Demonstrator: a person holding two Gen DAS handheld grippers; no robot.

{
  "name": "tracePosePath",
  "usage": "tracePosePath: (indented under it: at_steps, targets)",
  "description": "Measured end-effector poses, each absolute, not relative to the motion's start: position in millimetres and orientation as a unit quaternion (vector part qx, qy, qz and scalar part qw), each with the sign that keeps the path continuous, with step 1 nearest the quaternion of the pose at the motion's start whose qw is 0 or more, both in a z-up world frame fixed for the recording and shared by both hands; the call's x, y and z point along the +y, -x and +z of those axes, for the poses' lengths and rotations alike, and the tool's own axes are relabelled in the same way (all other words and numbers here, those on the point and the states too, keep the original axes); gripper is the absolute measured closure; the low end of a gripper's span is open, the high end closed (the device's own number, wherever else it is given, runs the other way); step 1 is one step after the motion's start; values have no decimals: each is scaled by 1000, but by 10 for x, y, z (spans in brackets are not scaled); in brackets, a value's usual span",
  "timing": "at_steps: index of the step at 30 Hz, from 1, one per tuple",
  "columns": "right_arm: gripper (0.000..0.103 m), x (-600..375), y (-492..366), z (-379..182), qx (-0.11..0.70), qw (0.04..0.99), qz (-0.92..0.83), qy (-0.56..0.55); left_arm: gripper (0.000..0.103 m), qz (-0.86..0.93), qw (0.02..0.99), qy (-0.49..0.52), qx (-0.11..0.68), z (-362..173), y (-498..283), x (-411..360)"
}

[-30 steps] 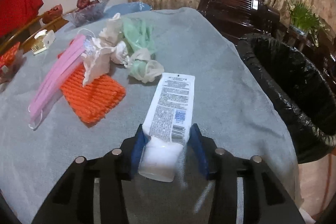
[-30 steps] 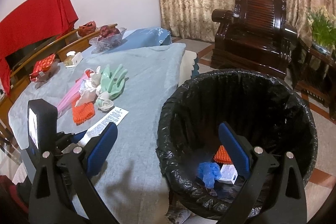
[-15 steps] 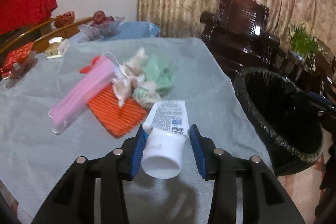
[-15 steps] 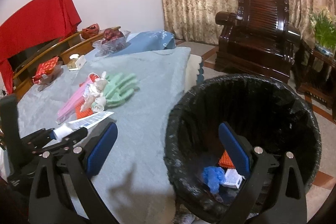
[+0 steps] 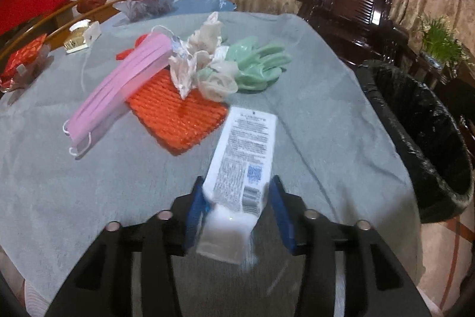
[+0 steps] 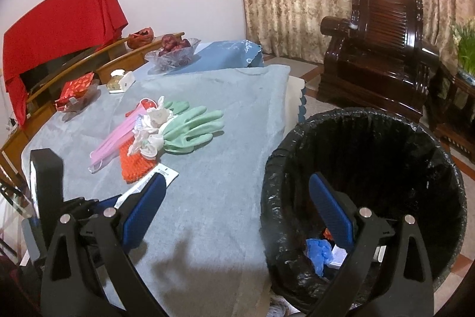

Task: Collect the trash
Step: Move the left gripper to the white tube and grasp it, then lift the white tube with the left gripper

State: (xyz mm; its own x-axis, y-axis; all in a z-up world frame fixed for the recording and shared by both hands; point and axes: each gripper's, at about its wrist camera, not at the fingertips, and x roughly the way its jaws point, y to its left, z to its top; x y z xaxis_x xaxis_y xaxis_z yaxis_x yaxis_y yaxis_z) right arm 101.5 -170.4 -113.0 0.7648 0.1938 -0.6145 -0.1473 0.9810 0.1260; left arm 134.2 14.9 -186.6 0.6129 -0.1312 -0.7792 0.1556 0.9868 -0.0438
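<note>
My left gripper (image 5: 237, 195) is shut on the cap end of a white tube (image 5: 243, 156) with printed text, held above the grey tablecloth (image 5: 89, 174). Behind it lie an orange knitted pad (image 5: 175, 118), pink face masks (image 5: 118, 88), crumpled white tissue (image 5: 193, 61) and green rubber gloves (image 5: 261, 64). My right gripper (image 6: 237, 201) is open and empty, over the near rim of the black-lined trash bin (image 6: 386, 138). The bin holds a blue glove (image 6: 319, 253) and a small box. The tube also shows in the right wrist view (image 6: 166, 173).
A glass fruit bowl (image 6: 172, 52), a red packet (image 6: 77, 86) and a small white box (image 6: 120, 80) sit at the table's far side. A dark wooden armchair (image 6: 383, 49) stands behind the bin. The bin (image 5: 421, 132) stands right of the table.
My left gripper has lifted the tube off the cloth and tilted it; it is blurred with motion. The right gripper has stayed open over the bin, shifting slightly.
</note>
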Motion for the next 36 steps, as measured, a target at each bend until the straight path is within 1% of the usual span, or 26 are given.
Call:
tracePosePath:
  at_steps: [1,3,6,7,8,11,12,13,15,18,30,31,33,36]
  targets:
    - [9,-1717,-1017,-1130,331,939,89,-37,52,-78,897,-15,435,-1882,-1376,134]
    - [9,-1744,-1020,-1129,331,939,86,-39,47,-76,896,-19,438,-1907,-1423,112]
    - [9,-1764,-1021,-1138,332,939,82,-40,47,-76,895,-31,439,-1954,-1452,58]
    - [9,-1764,-1023,-1138,332,939,82,-40,52,-78,896,-34,435,-1956,-1442,40]
    - [9,-1767,-1023,-1138,332,939,83,-40,55,-81,898,-35,432,-1952,-1425,25]
    - [9,-1771,-1022,-1136,331,939,84,-38,60,-83,900,-32,426,-1944,-1395,27]
    - [9,-1766,-1023,-1133,331,939,85,-38,66,-82,902,-32,423,-1931,-1381,33]
    - [9,-1761,-1024,-1131,330,939,86,-37,85,-79,906,-31,415,-1899,-1350,41]
    - [9,-1751,-1029,-1127,329,939,88,-34,90,-90,911,-19,403,-1781,-1328,59]
    - [9,-1711,-1059,-1128,331,938,91,-36,92,-96,910,-16,403,-1746,-1342,63]
    - [9,-1675,-1040,-1107,330,939,90,-35,92,-133,900,0,415,-1768,-1326,-56]
    - [9,-1690,-1037,-1110,330,939,89,-37,91,-138,898,0,418,-1779,-1323,-80]
    - [9,-1702,-1033,-1112,330,939,87,-37,87,-144,893,-4,426,-1819,-1323,-151]
    - [9,-1719,-1022,-1110,330,939,85,-37,81,-132,894,-36,427,-1893,-1312,-258]
